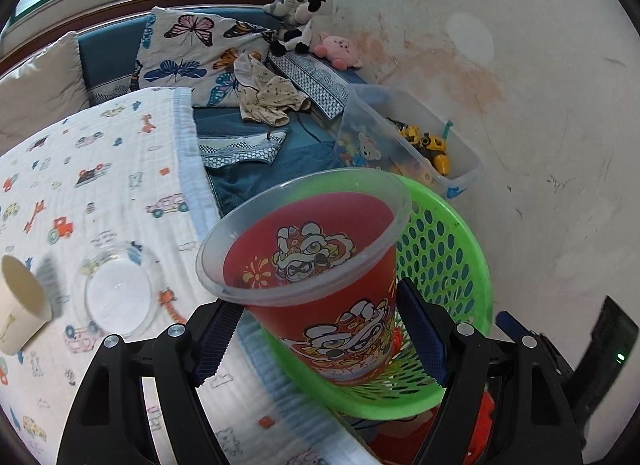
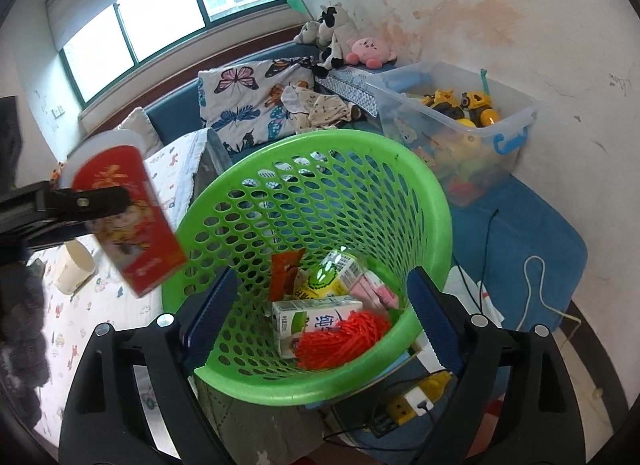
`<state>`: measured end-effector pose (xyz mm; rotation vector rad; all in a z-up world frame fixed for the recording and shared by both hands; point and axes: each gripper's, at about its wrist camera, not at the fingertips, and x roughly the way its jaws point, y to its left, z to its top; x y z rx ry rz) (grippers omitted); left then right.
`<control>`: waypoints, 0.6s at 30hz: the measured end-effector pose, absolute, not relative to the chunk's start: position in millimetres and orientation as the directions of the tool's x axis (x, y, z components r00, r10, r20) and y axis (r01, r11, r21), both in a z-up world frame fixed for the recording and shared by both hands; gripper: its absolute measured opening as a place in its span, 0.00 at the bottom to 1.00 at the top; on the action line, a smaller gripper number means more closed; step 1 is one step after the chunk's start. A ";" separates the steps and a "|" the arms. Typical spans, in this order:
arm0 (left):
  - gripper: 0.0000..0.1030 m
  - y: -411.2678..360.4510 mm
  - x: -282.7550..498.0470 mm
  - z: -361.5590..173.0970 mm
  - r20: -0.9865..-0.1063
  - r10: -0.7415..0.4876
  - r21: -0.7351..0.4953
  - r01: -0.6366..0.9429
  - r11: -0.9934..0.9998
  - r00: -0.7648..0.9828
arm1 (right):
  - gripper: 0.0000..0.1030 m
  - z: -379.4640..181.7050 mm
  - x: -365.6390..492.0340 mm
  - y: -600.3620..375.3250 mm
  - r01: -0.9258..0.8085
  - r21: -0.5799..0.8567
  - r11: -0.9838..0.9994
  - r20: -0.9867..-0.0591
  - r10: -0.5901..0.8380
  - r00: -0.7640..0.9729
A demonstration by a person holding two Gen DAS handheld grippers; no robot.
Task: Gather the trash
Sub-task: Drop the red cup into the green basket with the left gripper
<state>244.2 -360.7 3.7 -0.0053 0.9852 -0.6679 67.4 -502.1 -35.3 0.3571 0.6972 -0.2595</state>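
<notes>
My left gripper is shut on a red plastic cup with a lion-dance print and a clear rim, held beside the near rim of a green perforated basket. The cup also shows at the left of the right wrist view, above the bed. My right gripper is shut on the green basket, its fingers clamped on the basket's wall. The basket holds milk cartons, a red mesh bundle and wrappers. A paper cup and a clear lid lie on the bed.
A printed quilt covers the bed. A clear toy bin stands by the stained wall. Butterfly pillow, clothes and plush toys lie at the back. Cables and a power strip are on the floor below the basket.
</notes>
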 end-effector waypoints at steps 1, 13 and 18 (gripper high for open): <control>0.73 -364.5 245.3 2.0 -0.769 -0.524 -0.295 0.524 0.799 0.367 | 0.84 -34.7 65.5 -502.0 0.348 0.234 0.908 -0.663 -0.112 0.740; 0.81 -370.7 244.5 -9.0 -0.772 -0.524 -0.274 0.556 0.785 0.360 | 0.85 -27.9 50.8 -496.6 0.341 0.255 0.905 -0.642 -0.105 0.760; 0.82 -349.4 240.1 -4.7 -0.761 -0.523 -0.261 0.556 0.789 0.384 | 0.87 -28.4 52.6 -487.2 0.323 0.254 0.912 -0.641 -0.091 0.762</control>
